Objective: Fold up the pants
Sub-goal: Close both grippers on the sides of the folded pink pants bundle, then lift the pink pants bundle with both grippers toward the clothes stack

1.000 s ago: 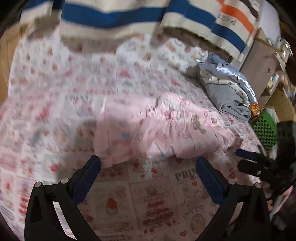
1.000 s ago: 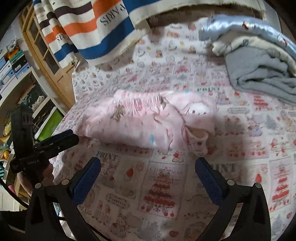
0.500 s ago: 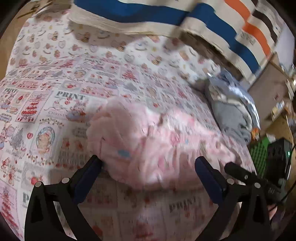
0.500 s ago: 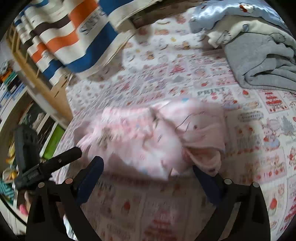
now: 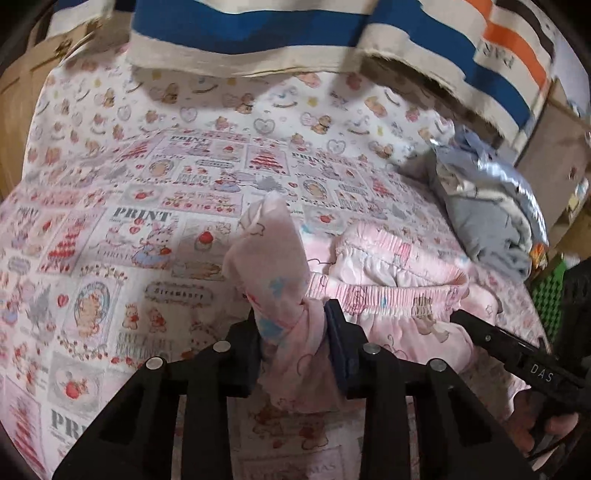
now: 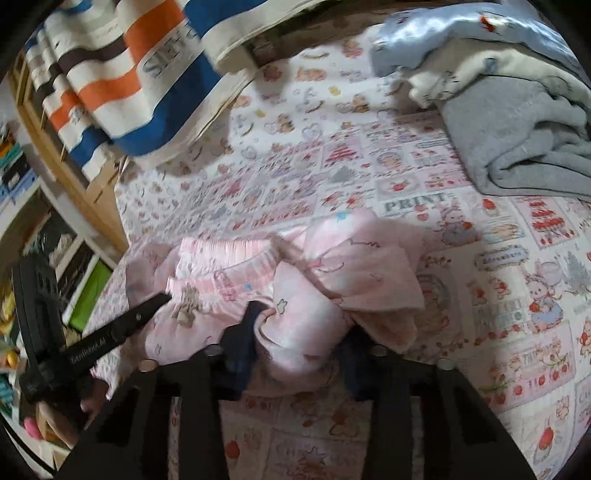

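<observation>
Small pink printed pants (image 5: 406, 266) lie crumpled on the patterned bedsheet (image 5: 155, 229), elastic waistband facing me. My left gripper (image 5: 293, 317) has its jaws closing, and a bunched pink leg end is pinched between the blue pads and sticks up above them. In the right wrist view the pants (image 6: 351, 266) sit just ahead of my right gripper (image 6: 301, 328). Its jaws are closing too, with a thick fold of pink cloth squeezed between them. Each view shows the other gripper's fingers (image 5: 495, 338) (image 6: 122, 328) at the waistband side.
A striped blue, orange and white blanket (image 5: 295, 33) hangs over the far edge of the bed. A pile of grey and light blue clothes (image 6: 517, 122) lies beside the pants. Wooden shelves with a green box (image 6: 88, 291) stand past the bed's edge.
Both grippers moved in onto the pants and went from wide open to closed on pink cloth. The leg end in the left gripper is now bunched and standing up.
</observation>
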### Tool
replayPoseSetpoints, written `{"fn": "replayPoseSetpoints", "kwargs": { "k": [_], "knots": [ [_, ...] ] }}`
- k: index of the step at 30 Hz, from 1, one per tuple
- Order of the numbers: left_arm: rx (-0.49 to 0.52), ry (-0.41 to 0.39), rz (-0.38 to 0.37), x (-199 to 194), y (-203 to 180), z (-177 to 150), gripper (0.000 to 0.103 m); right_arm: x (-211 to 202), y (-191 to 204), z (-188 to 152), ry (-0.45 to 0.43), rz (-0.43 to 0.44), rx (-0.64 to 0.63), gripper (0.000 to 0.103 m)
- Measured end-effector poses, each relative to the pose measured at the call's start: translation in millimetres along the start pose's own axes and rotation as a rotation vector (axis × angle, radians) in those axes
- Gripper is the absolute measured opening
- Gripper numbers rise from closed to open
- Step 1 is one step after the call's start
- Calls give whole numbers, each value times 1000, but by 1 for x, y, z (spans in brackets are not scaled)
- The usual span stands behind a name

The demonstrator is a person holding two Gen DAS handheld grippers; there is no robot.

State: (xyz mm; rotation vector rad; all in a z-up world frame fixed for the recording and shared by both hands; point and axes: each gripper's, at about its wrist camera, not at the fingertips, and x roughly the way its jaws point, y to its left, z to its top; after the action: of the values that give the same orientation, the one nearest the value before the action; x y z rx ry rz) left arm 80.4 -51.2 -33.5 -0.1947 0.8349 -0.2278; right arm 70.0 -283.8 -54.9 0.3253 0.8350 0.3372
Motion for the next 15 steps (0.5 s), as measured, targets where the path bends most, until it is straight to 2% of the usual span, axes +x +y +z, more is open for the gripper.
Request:
{"fn": "replayPoseSetpoints", "kwargs": {
  "k": [2,5,10,15],
  "knots": [
    [40,-14,19,-4,-5,0,19,-1,4,0,-4,-5,-26,25],
    [152,-108,63,-21,-24,-4,18,-13,23,0,-63,-67,-151,22],
    [174,-176,28,-40,-39,16,17,-50,41,13,-191,-112,-242,22],
    [266,-329,3,-64,-82,49,17,-102,41,47,-371,-164,-274,22]
  ]
}}
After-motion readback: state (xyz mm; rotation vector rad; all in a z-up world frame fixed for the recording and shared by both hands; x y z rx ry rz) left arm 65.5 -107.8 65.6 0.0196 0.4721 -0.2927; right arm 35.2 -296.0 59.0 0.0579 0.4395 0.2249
